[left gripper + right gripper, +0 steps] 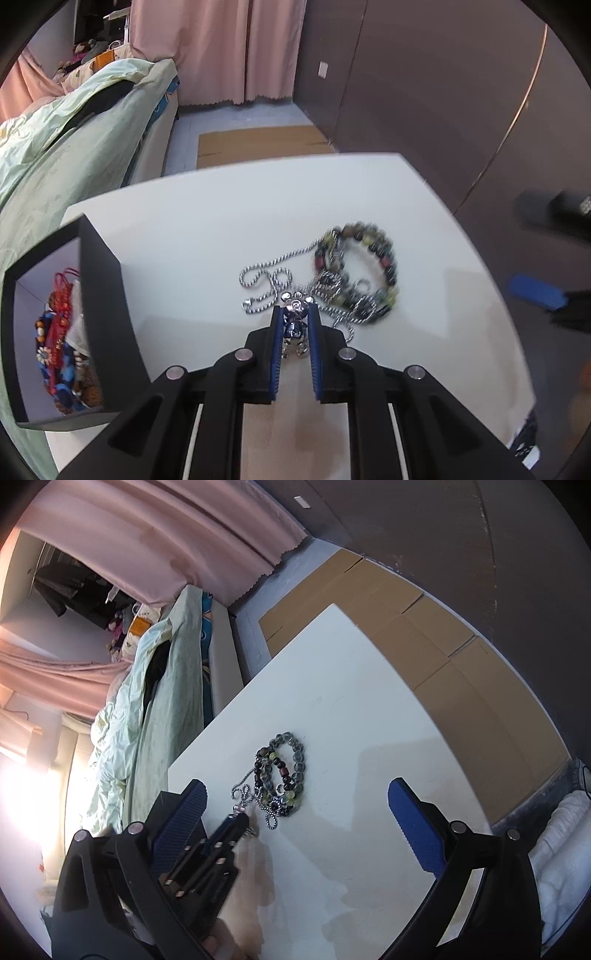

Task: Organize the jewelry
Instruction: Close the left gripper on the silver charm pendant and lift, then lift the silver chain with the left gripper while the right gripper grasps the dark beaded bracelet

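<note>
The step in hand is the picking up of one piece from the pile. The left tongs (295,314) are pressed onto a small silver bear pendant (295,319); the two blue pads hold it from both sides, with its head showing above the tips. The pendant hangs on a silver chain (271,282), and this chain lies in loops on the white counter (207,221) and runs into the beaded bracelets (369,258) just beside it. Some loops seem to pass under or through the beads, but I cannot tell how much they are tangled.

The right tongs (297,812) are spread wide and hold nothing; they hang over the counter near the same pile.

I think the next move is to lift the pendant slowly, so the chain can slide free from the bracelets and does not drag them along. If the beads begin to follow, the right tongs could hold them down. Then the necklace should travel to the black box (99,280) at the left edge of the counter.

This box stands open, and inside it already lie a red woven cord piece (62,306) and some blue and orange beaded pieces (66,384), in one heap.
</note>
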Demonstrator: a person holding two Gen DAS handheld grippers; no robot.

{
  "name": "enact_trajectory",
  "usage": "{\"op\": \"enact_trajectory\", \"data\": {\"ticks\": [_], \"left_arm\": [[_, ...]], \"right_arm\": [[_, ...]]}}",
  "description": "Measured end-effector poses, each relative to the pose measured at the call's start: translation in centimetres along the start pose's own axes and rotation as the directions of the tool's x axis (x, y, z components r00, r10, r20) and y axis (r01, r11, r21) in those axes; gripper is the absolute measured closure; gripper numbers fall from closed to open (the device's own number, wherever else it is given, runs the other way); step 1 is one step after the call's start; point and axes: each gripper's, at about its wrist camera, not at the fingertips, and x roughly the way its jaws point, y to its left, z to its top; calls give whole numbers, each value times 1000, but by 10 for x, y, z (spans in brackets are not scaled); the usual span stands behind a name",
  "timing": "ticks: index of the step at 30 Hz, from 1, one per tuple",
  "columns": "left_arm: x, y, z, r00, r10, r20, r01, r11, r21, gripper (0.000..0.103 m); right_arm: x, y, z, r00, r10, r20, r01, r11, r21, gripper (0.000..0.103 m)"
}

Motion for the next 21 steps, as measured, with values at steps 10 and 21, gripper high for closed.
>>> {"op": "enact_trajectory", "data": {"ticks": [10,21], "left_arm": [[-61,12,26,988,-78,134,86,995,-56,92],[-105,31,44,967,-104,231,129,987,-98,92]], "right_arm": [[17,11,-6,999,-8,-40,5,998,-60,36],[43,22,-7,997,-35,-75,27,994,-107,63]]}}
